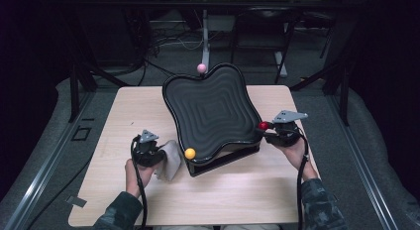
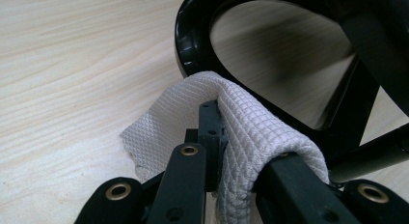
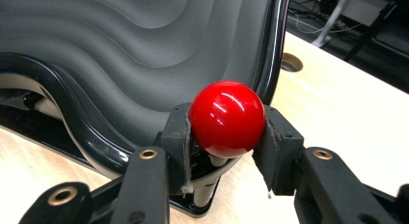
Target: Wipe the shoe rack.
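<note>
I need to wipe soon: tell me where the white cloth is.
The white waffle-textured cloth sits clamped in the left tongs, at the table's left front, beside the yellow ball knob.

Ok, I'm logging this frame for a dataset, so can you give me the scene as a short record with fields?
surface: light wooden table
main object: black wavy tray, tilted on a stand, with ball knobs at its corners
knobs: pink ball at the far corner, yellow ball at the near corner, red ball at the right corner
left gripper: shut on a white cloth, beside the tray's near edge
right gripper: shut on the red ball
</note>
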Demonstrator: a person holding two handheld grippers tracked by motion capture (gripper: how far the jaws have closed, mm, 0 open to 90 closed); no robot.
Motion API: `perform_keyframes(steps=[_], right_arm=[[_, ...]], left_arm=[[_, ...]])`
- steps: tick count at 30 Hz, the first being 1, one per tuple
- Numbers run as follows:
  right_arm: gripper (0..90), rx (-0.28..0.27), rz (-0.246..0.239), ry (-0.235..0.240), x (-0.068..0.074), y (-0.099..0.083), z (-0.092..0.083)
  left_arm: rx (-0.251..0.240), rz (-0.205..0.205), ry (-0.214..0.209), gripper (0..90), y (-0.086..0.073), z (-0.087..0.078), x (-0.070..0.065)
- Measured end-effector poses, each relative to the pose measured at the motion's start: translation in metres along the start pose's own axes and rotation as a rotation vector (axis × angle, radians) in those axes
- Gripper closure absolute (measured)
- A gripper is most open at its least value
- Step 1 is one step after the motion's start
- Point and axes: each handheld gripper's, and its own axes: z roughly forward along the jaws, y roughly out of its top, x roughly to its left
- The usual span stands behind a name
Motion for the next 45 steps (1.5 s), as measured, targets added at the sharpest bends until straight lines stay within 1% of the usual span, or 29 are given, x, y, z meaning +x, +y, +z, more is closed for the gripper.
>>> perform_keyframes(steps=[1,3,6,7,9,11,12,13,15,16,17,18,19,20,21,22,23,24,25,26,28,30,33,34,38,42,44,45], right_arm=[[60.1,0.003,0.008,0.013,-0.001,0.000,0.000],[60.1,0.005,0.023,0.009,-0.003,0.001,0.001],[59.8,0.022,0.085,-0.010,-0.007,0.003,0.003],[59.7,0.026,0.116,-0.024,-0.009,0.004,0.004],[59.1,0.034,0.159,-0.056,-0.011,0.004,0.006],[55.1,0.044,0.191,-0.085,-0.012,0.005,0.007],[54.8,0.041,0.204,-0.090,-0.011,0.005,0.008],[53.5,0.035,0.205,-0.107,-0.010,0.006,0.008],[50.0,0.033,0.203,-0.123,-0.007,0.008,0.009],[49.8,0.041,0.202,-0.137,-0.004,0.009,0.010],[52.3,0.051,0.198,-0.155,-0.004,0.010,0.012],[57.1,0.055,0.197,-0.170,-0.003,0.010,0.014],[59.3,0.047,0.205,-0.169,-0.004,0.009,0.015],[59.5,0.049,0.206,-0.178,-0.005,0.009,0.015],[59.6,0.043,0.206,-0.202,-0.006,0.009,0.017],[59.6,0.037,0.213,-0.216,-0.008,0.009,0.017],[59.8,0.028,0.221,-0.220,-0.010,0.007,0.018],[59.8,0.024,0.231,-0.209,-0.011,0.007,0.017],[59.9,0.033,0.226,-0.187,-0.012,0.007,0.016],[60.0,0.035,0.219,-0.184,-0.013,0.007,0.016],[60.1,0.027,0.220,-0.197,-0.013,0.006,0.017],[60.2,0.025,0.221,-0.176,-0.014,0.005,0.017],[60.6,0.031,0.219,-0.173,-0.014,0.005,0.017],[61.0,0.041,0.217,-0.170,-0.014,0.004,0.017],[61.3,0.039,0.224,-0.163,-0.014,0.004,0.017],[60.9,0.047,0.225,-0.174,-0.013,0.005,0.017],[59.8,0.048,0.225,-0.187,-0.012,0.006,0.017],[57.9,0.046,0.226,-0.187,-0.012,0.006,0.017]], left_arm=[[0.000,0.003,-0.002,84.9,0.000,0.000,0.000],[0.001,0.004,-0.002,84.8,0.000,0.000,-0.001],[0.003,0.007,-0.004,84.7,-0.001,0.000,-0.001],[0.005,0.009,-0.004,84.7,-0.001,0.000,-0.002],[0.003,0.013,-0.004,84.6,0.000,0.000,-0.002],[-0.002,0.013,-0.002,84.5,0.000,0.001,-0.003],[-0.003,0.012,-0.003,84.4,0.000,0.001,-0.003],[-0.003,0.012,-0.002,84.4,0.000,0.001,-0.003],[-0.004,0.011,-0.003,84.4,0.000,0.001,-0.003],[-0.003,0.015,-0.002,84.3,0.001,0.001,-0.003],[-0.004,0.018,-0.001,84.4,0.001,0.001,-0.004],[-0.005,0.018,-0.001,84.3,0.001,0.001,-0.004],[-0.006,0.019,-0.002,84.3,0.001,0.001,-0.005],[-0.005,0.021,-0.001,84.3,0.001,0.002,-0.005],[-0.003,0.023,-0.002,84.3,0.001,0.002,-0.005],[-0.002,0.024,-0.004,84.3,0.001,0.002,-0.005],[-0.003,0.023,-0.002,84.3,0.001,0.002,-0.006],[-0.004,0.024,-0.002,84.3,0.001,0.002,-0.006],[-0.007,0.024,-0.002,84.3,0.001,0.002,-0.006],[-0.014,0.022,-0.002,84.3,0.001,0.002,-0.006],[-0.020,0.022,-0.001,84.3,0.003,0.002,-0.007],[-0.036,0.022,0.002,84.3,0.004,0.001,-0.007],[-0.070,0.016,0.012,84.3,0.008,-0.002,-0.008],[-0.081,0.013,0.012,84.3,0.009,-0.003,-0.009],[-0.140,0.004,0.022,84.3,0.021,-0.010,-0.008],[-0.179,0.002,0.023,84.3,0.032,-0.017,-0.009],[-0.201,0.013,0.042,84.4,0.038,-0.022,-0.010],[-0.208,0.019,0.052,84.4,0.041,-0.025,-0.009]])
